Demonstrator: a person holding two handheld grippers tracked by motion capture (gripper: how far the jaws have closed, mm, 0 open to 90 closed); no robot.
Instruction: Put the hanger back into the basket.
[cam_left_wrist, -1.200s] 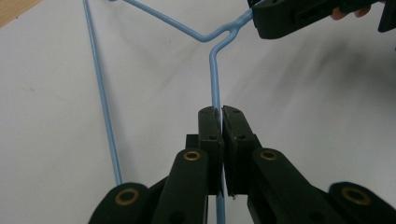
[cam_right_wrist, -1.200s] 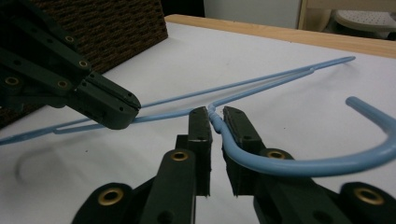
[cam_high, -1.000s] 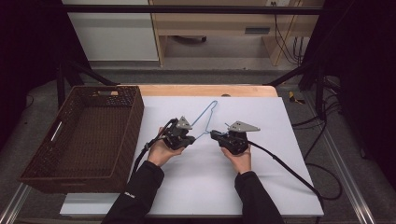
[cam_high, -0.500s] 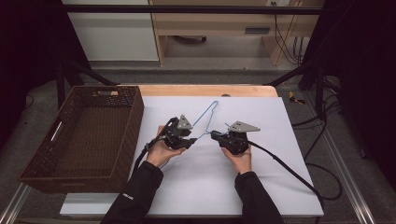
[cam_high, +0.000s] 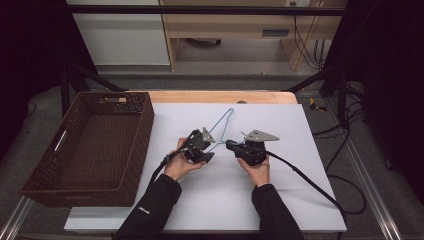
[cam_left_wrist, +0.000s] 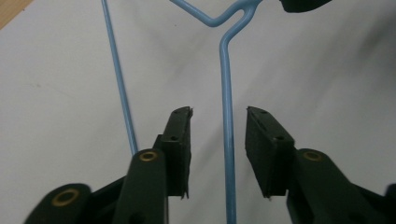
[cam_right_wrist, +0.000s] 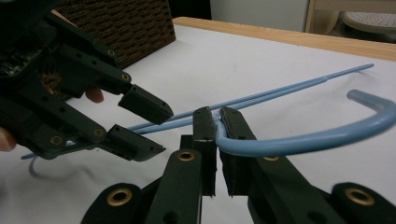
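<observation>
Blue hanger (cam_high: 220, 131) lies mid-table; right gripper (cam_right_wrist: 217, 122) is clamped on its neck, while left gripper (cam_left_wrist: 218, 122), jaws just closing, straddles a wire arm running lengthwise between its pads, not yet touching.

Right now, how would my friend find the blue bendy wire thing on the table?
Look at the white table, to the right of the big brown wicker basket. Between the person's two black grippers lies a thin wire hanger. It is the only light blue thing there, with a curved hook pinched in the right gripper.
</observation>
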